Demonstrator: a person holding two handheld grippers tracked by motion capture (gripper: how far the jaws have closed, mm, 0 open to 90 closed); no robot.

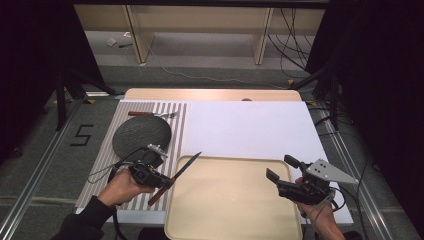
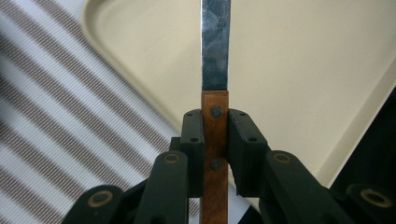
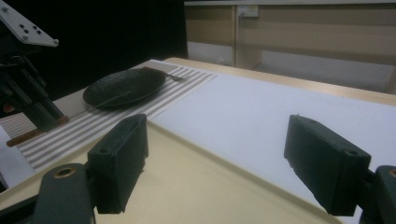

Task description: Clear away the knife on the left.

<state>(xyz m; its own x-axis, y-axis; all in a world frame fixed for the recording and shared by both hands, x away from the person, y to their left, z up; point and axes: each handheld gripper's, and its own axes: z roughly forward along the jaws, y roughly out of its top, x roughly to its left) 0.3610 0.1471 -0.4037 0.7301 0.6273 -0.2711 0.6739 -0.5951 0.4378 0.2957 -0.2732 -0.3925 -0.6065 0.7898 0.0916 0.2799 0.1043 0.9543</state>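
The knife (image 2: 215,93) has a glossy, mirror-like metal blade and a smooth brown wooden handle set with dark rivets. The left gripper (image 2: 215,135) and right gripper (image 3: 229,163) look like matt black plastic. The tray (image 1: 235,200) is smooth, pale beige plastic. The placemat (image 1: 102,150) looks woven and striped. The plate (image 1: 141,135) is dark, matt and finely ridged.

The jaws of the right hand-held gripper (image 3: 224,170) are held wide apart over the beige tray (image 3: 196,186); a dark plate (image 3: 123,87) is seen beyond.
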